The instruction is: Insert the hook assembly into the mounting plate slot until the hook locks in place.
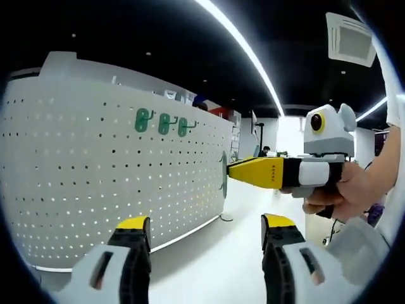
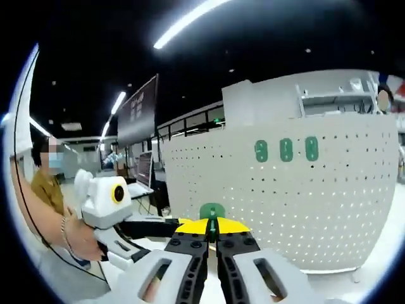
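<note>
Holding a green hook (image 2: pixel 212 211) pinched in its closed fingers, the right gripper (image 2: pixel 212 237) hangs short of the pegboard (image 2: pixel 329 190). Three hooks (image 1: pixel 163 121) already sit there; insertion remains, I judge. The left gripper (image 1: pixel 205 234) stands wide, empty.

ceiling (image 1: pixel 126 19): dark; light strip (image 1: pixel 243 50) | floor (image 1: pixel 215 253): pale, glossy | desks (image 2: pixel 142 183): perhaps, blurred

A green hook assembly (image 2: pixel 212 212) is clamped between the yellow-tipped jaws of the right gripper (image 2: pixel 212 235), standing upright before the white perforated mounting plate (image 2: pixel 304 202); three more green hooks (image 1: pixel 163 121) already hang in a row on that plate, high up.
</note>
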Available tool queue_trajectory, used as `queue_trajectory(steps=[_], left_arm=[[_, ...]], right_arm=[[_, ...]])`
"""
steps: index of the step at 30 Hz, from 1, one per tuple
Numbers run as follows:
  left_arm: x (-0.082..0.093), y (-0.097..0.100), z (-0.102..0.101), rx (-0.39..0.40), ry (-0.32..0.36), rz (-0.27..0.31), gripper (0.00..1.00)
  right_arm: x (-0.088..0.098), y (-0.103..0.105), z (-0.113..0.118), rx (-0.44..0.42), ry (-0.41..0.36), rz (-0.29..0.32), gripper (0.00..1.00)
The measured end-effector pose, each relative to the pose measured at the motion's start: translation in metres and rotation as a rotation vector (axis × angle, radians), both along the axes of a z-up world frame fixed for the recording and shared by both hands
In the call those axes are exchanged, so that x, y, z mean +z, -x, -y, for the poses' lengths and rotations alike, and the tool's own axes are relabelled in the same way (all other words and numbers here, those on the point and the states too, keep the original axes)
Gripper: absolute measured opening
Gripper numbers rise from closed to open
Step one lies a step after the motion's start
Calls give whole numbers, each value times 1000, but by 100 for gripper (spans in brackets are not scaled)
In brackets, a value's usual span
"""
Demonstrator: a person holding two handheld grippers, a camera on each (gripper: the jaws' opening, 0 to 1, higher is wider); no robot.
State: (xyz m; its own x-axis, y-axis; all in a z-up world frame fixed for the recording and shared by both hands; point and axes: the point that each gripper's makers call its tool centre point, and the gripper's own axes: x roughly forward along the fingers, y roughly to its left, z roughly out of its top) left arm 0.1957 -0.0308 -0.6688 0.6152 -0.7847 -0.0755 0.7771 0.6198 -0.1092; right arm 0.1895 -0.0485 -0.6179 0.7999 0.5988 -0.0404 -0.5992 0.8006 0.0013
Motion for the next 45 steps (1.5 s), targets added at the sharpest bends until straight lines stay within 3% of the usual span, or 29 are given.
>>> queue_trajectory(steps=[10,17,23,45], left_arm=[[3,-1,-3,4,4,-1,72],[1,-2,-19,20,-6,-5,71],[-8,4,-26,-3,-61,0,70],[-24,22,-79,32,-107,-25,69]], right_arm=[[-1,-5,7,-11,-49,-30,0],[2,-17,24,-40,-69,-37,0],[4,-27,36,-55,-69,-35,0],[31,-69,90,-158,-75,11,0]])
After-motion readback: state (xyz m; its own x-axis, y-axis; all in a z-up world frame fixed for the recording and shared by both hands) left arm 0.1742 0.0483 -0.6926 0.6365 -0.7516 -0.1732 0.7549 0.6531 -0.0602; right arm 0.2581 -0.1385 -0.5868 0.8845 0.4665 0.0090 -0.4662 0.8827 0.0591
